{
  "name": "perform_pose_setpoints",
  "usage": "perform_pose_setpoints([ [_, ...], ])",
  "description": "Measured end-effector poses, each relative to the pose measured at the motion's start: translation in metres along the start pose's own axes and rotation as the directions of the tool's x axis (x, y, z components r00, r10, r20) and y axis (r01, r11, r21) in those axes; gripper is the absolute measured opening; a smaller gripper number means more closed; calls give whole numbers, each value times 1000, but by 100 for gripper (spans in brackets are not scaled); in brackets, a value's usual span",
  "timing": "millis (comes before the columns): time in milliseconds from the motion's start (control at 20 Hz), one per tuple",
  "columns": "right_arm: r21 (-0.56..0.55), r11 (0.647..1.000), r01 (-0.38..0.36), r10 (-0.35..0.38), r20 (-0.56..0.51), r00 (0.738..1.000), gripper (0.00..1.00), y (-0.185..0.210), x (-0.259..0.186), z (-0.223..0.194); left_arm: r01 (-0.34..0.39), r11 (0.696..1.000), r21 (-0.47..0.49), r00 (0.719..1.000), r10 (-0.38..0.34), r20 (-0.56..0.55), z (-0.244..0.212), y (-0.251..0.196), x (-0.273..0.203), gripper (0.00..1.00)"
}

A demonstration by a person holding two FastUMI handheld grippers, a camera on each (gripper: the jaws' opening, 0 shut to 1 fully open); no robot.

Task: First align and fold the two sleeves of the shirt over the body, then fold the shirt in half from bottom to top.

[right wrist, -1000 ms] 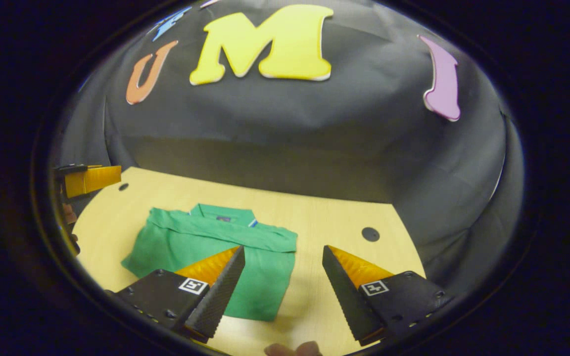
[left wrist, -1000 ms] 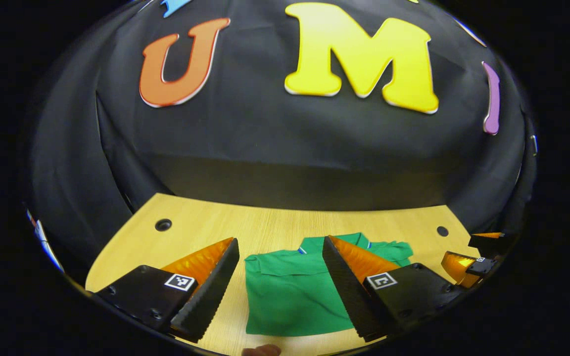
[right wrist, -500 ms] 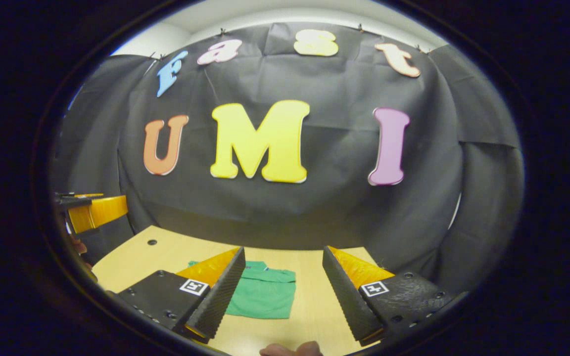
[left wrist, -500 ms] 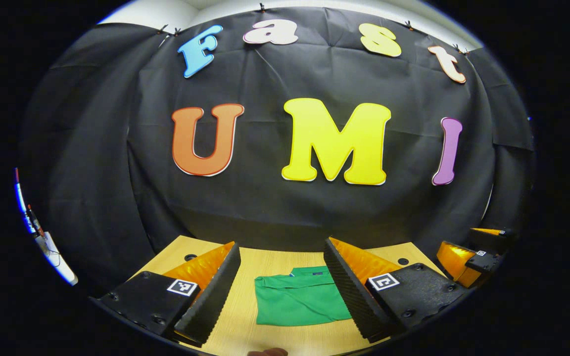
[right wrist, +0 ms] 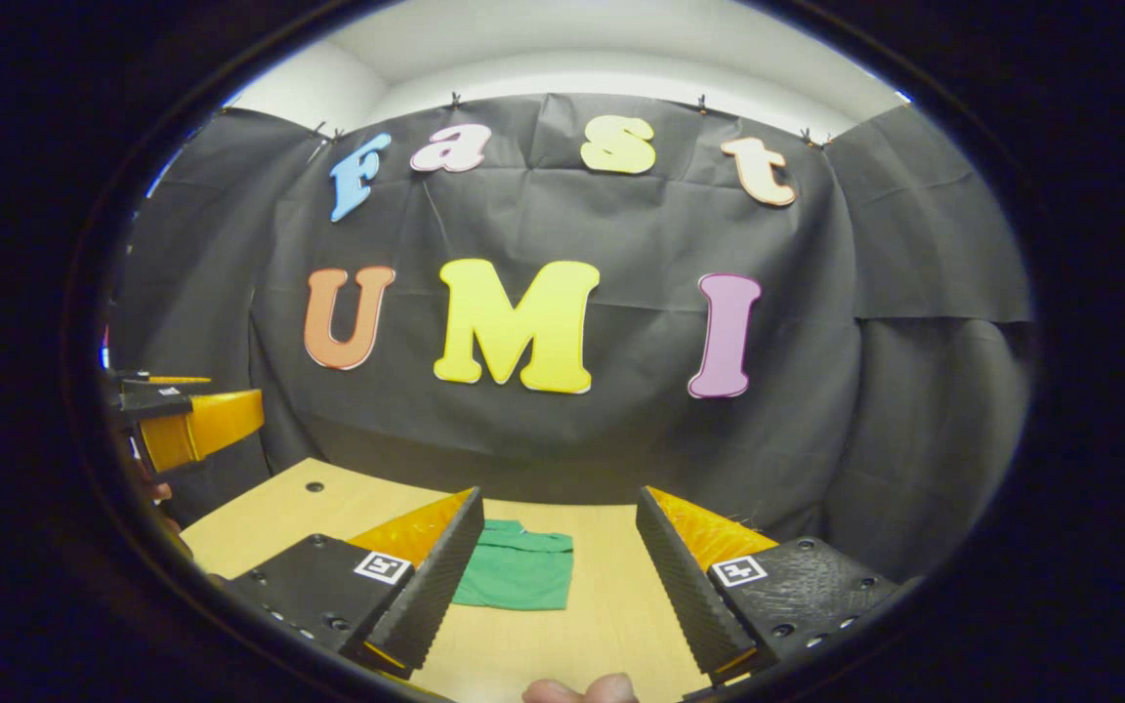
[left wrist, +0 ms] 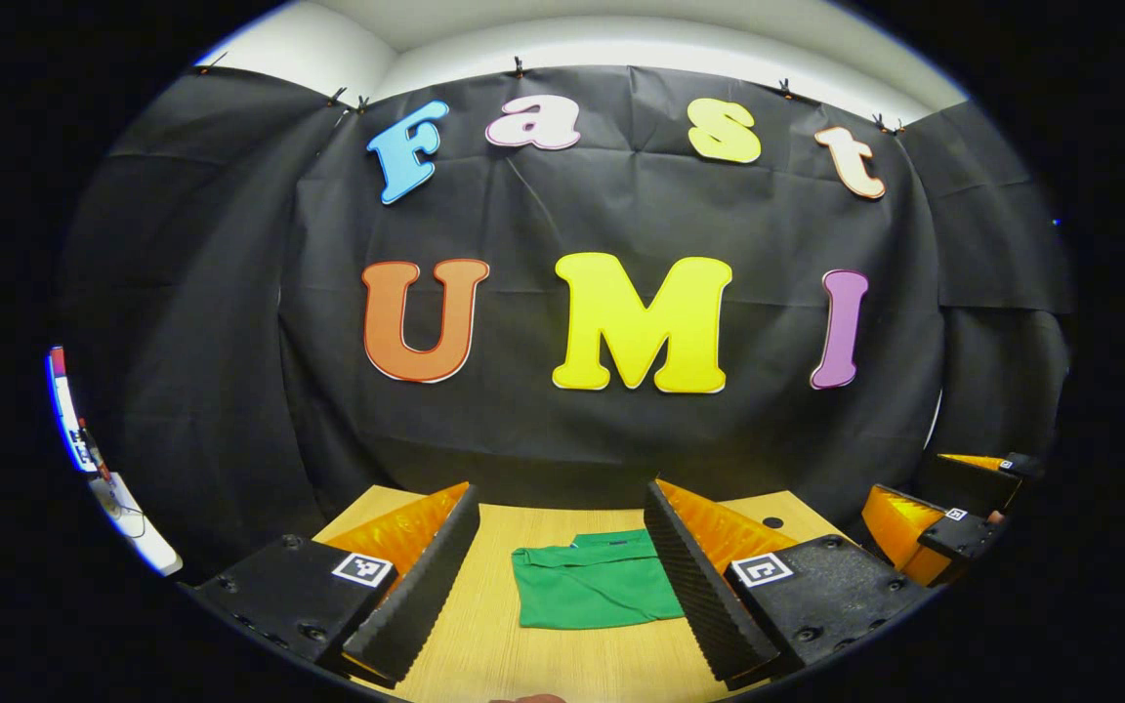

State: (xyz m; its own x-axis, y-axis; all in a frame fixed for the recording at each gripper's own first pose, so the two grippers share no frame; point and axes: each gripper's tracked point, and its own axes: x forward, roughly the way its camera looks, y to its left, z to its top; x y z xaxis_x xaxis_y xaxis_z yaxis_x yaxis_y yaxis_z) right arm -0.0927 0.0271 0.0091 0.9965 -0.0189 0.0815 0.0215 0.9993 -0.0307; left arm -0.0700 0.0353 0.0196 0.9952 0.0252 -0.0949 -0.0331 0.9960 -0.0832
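just one green shirt [left wrist: 594, 590] lying folded on one wooden table [left wrist: 562, 664]. two grippers are hanging around: the left gripper [left wrist: 559, 586] and the right gripper [right wrist: 559, 586], each showing two fingers. i'm counting two round holes in the tabletop, one hole [left wrist: 772, 523] on one side and another hole [right wrist: 314, 486] on the other. one fingertip pair [right wrist: 582, 691] peeking in at the bottom.

We hold our left gripper [left wrist: 559, 566] and right gripper [right wrist: 559, 566] level, side by side and apart, both with jaws spread wide, gripping nothing.
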Motion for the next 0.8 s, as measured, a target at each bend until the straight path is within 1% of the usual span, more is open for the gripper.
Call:
perform_pose_setpoints([
  [100, 3, 1000, -8, 8, 35, 999, 95, 0, -8, 15, 3, 1000, -1, 1000, -3, 16, 9, -3, -7, 100],
  [300, 15, 1000, -19, 18, 65, 998, 95, -4, -10, 31, -18, 1000, 10, 999, 17, 38, 19, -2, -14, 100],
  [400, 14, 1000, -24, 23, 68, 997, 97, -5, -13, 35, -23, 1000, 13, 999, 22, 49, 24, -4, -15, 100],
  [600, 6, 1000, -30, 30, 70, 997, 97, -9, -12, 37, -19, 999, 25, 998, 18, 58, 27, -10, -18, 100],
  [700, -1, 999, -34, 34, 66, 997, 97, -5, -14, 39, -14, 1000, 27, 998, 13, 57, 25, -12, -18, 100],
  [800, 9, 999, -31, 30, 61, 998, 97, -7, -12, 40, -16, 999, 31, 998, 14, 58, 26, -13, -19, 100],
])
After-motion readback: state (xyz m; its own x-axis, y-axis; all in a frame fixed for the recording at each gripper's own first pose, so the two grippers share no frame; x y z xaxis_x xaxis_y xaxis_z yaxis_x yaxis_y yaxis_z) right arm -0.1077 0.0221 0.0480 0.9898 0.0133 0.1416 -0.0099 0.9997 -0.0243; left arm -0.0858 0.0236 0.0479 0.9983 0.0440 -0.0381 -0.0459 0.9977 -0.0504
